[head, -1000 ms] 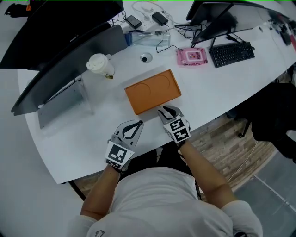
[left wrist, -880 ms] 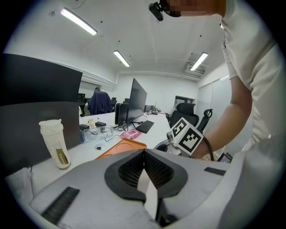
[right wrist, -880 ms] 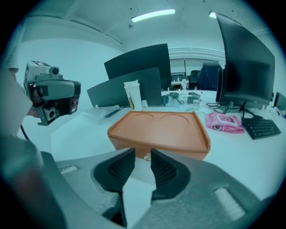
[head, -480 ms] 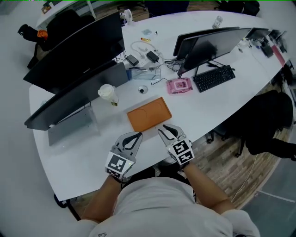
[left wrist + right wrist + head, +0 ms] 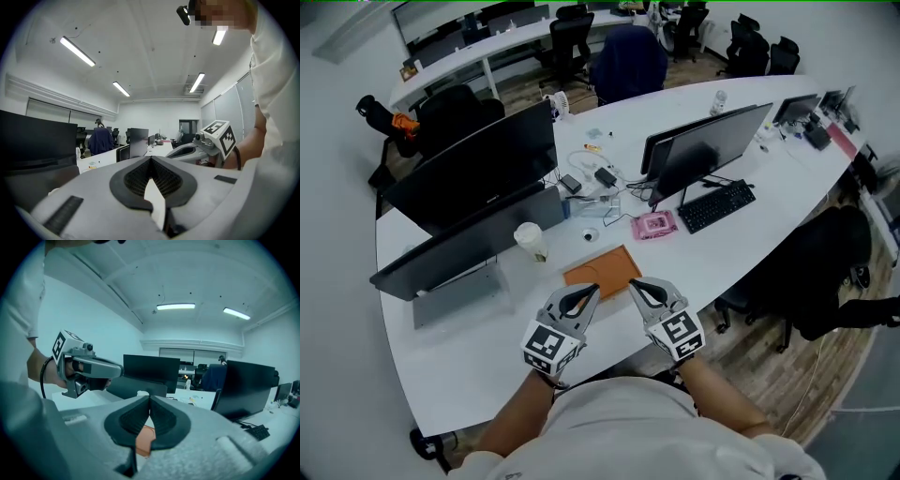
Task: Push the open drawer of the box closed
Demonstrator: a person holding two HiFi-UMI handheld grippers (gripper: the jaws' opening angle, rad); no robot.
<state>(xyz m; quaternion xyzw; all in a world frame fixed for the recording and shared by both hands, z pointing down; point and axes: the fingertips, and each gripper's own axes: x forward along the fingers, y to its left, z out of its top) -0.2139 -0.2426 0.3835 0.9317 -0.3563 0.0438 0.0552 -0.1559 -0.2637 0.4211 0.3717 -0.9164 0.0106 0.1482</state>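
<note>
The orange box [image 5: 602,272] is lying flat on the curved white table [image 5: 469,366], close to the edge nearest the person. The table is sweeping across an open office with a wooden floor [image 5: 769,337], further desks and dark chairs.

Beyond the box, to its left, a lidded paper cup [image 5: 528,239] is standing. Directly beyond the box, cables and a charger [image 5: 600,178] are lying. To the right of the box, a pink pack [image 5: 654,225] is sitting, with a black keyboard [image 5: 715,206] just past it. Two groups of dark monitors [image 5: 478,173] are rising behind these things, farther from the box. A black office chair [image 5: 825,272] is standing off the table, well to the right of the box.

On the person's side of the box, the left gripper [image 5: 584,293] and the right gripper [image 5: 637,286] are hovering side by side above the table edge, neither touching the box. The left gripper's jaws are meeting at their tips with nothing held. The right gripper's jaws have just been closing and are pressing together, also with nothing between them. Nothing is lying between the grippers and the box.
</note>
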